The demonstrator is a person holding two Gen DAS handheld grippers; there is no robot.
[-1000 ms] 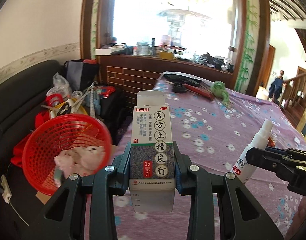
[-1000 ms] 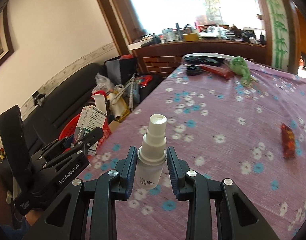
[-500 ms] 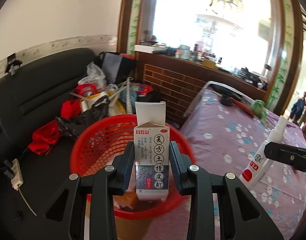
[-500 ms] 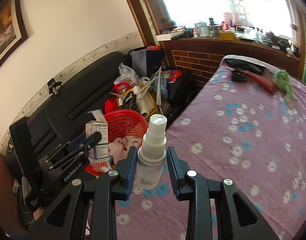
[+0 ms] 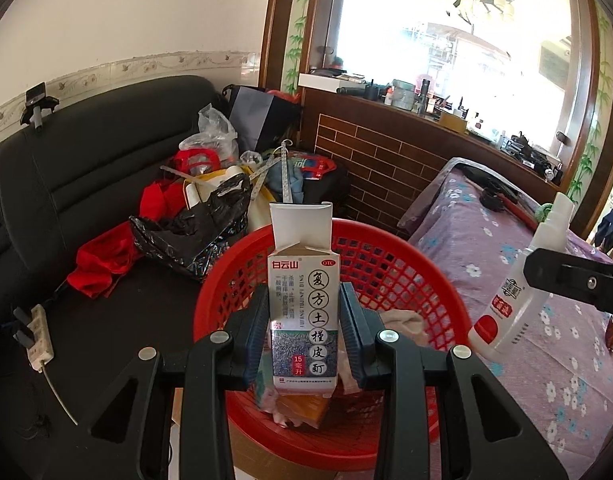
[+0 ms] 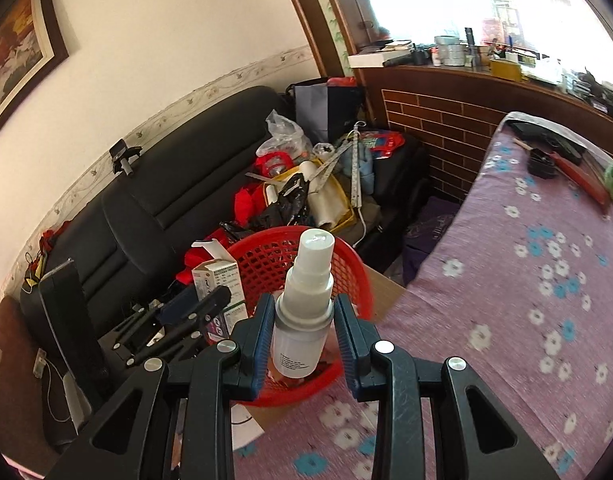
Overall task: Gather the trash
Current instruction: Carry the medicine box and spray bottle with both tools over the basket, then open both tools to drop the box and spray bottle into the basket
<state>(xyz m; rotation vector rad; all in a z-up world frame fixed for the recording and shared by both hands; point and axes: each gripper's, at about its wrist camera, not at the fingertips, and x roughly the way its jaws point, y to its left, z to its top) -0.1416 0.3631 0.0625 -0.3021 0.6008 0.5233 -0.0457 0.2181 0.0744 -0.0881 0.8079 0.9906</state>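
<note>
red basket (image 5: 406, 264) half hidden; left gripper (image 5: 304, 322) pinches box (image 5: 304, 312), right gripper (image 6: 304, 326) bottle (image 6: 304, 312).

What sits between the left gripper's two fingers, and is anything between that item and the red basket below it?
The medicine box, held upright in the left gripper. Left wrist view shows only air between it and the red basket.

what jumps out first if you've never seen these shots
The bright red basket beside the black sofa, already holding scraps. Over it, the left claw grips a white medicine box and the right claw grips a white spray bottle, beside the purple flowered cloth.
</note>
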